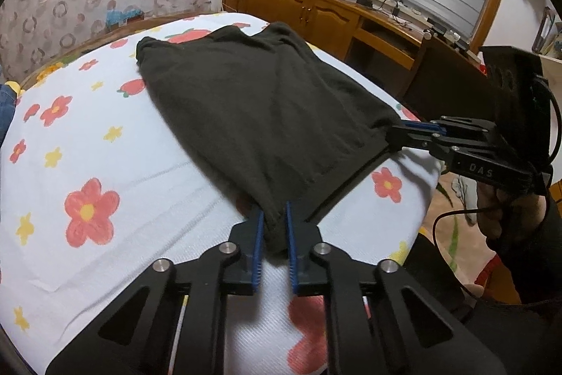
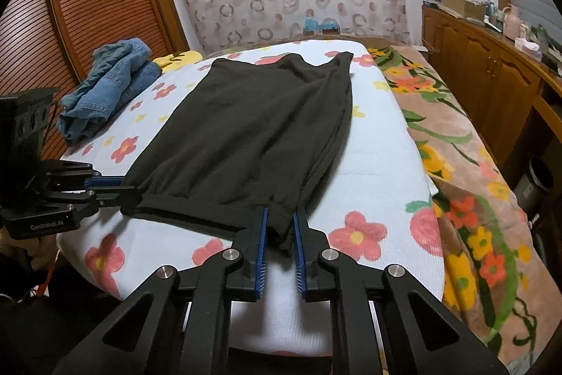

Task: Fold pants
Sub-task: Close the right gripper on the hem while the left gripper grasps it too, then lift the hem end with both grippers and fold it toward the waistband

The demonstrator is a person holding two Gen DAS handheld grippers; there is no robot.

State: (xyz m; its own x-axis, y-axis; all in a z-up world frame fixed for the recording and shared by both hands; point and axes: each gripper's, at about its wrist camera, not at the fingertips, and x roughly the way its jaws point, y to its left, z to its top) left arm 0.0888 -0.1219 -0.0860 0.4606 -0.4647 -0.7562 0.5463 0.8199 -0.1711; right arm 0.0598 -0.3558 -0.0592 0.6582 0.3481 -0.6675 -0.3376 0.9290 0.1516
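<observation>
step: grip hem | dark soft cloth pants (image 2: 253, 129) flat on flowered bed sheet (image 2: 379, 164), frame centre | left tool (image 1: 274, 227), right tool (image 2: 281, 227) clamped on near corners | advice: I lift both evenly, keeping hem taut

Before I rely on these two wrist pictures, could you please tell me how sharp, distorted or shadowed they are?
Left wrist view: strong fisheye bend, dark corners, and the black pants show little fold detail; the left gripper is sharp, the sheet beneath it blurred. Right wrist view: same curvature and vignette, even indoor light, no glare; the right gripper is sharp.
</observation>
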